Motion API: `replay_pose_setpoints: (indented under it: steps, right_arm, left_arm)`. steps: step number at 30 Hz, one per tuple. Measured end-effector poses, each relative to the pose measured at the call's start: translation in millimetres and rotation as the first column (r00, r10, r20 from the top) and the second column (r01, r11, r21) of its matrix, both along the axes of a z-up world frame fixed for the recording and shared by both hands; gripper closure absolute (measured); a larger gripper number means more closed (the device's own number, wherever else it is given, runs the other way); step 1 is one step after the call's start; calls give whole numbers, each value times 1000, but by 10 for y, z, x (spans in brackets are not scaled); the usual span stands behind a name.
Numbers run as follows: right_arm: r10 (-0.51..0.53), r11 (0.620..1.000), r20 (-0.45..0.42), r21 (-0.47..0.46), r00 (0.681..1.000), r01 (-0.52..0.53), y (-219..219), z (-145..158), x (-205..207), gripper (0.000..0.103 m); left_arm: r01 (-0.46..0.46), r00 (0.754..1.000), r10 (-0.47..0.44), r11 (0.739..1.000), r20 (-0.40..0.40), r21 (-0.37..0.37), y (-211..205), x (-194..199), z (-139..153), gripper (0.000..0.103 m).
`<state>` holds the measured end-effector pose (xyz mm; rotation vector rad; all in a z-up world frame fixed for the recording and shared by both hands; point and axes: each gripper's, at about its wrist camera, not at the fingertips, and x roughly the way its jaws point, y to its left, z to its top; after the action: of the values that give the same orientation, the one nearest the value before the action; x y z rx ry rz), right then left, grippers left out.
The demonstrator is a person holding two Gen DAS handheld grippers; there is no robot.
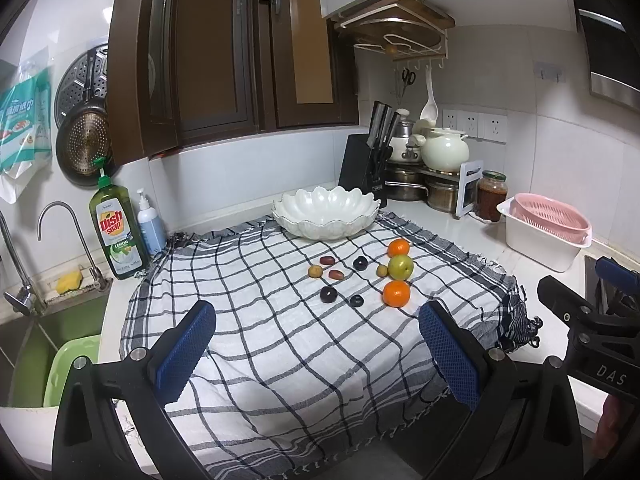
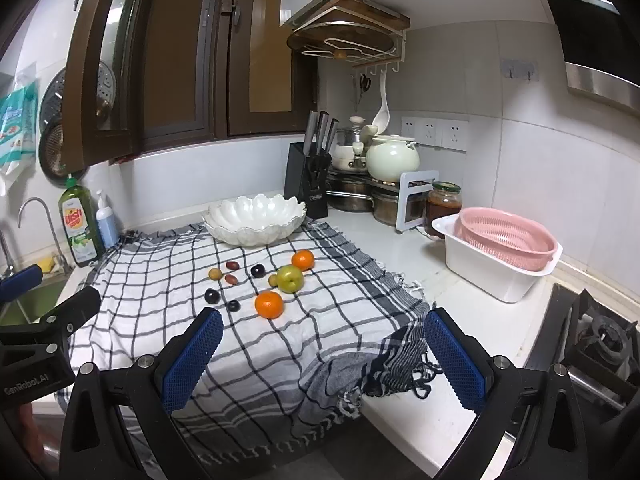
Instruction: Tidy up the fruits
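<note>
Several fruits lie loose on a checked cloth [image 1: 280, 340]: two oranges [image 1: 397, 293] [image 1: 399, 248], a green apple [image 1: 400, 267], dark plums [image 1: 328, 294] and small brown and yellow fruits [image 1: 315, 271]. Behind them stands an empty white scalloped bowl [image 1: 326, 212] [image 2: 255, 219]. My left gripper [image 1: 316, 328] hovers open over the cloth's near part, short of the fruits. My right gripper [image 2: 324, 334] is open too, above the cloth's front right, with the near orange [image 2: 269, 304] and the apple [image 2: 290, 278] ahead to the left. Neither holds anything.
A sink with taps [image 1: 24, 280], dish soap [image 1: 116, 236] and a pump bottle [image 1: 150, 224] stand left. A knife block [image 1: 366, 172], pots, a jar [image 1: 490, 196] and a pink colander in a white tub [image 1: 548, 236] line the back right. A stove burner [image 2: 600, 344] sits far right.
</note>
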<state>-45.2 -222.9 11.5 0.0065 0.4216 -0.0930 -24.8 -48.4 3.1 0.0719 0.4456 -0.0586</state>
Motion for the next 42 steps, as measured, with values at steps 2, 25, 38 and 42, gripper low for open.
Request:
replay_pose_setpoints:
  steps: [2, 25, 38, 42]
  right_arm:
    - [4, 1000, 3, -1, 1000, -4, 10, 30, 16, 1]
    - [17, 1000, 24, -7, 1000, -16, 30, 17, 70, 1]
    - [23, 1000, 19, -5, 1000, -23, 42, -4, 114, 1]
    - [37, 999, 5, -5, 999, -37, 20, -35, 202, 1]
  left_arm:
    - [1, 1000, -1, 1000, -1, -2, 8, 7, 21, 0]
    - [1, 1000, -1, 1000, 3, -2, 80, 45, 108, 0]
    - [7, 1000, -7, 1000, -4, 1, 52, 105, 117, 0]
    - [0, 1000, 0, 1000, -15, 3, -8, 180, 86, 0]
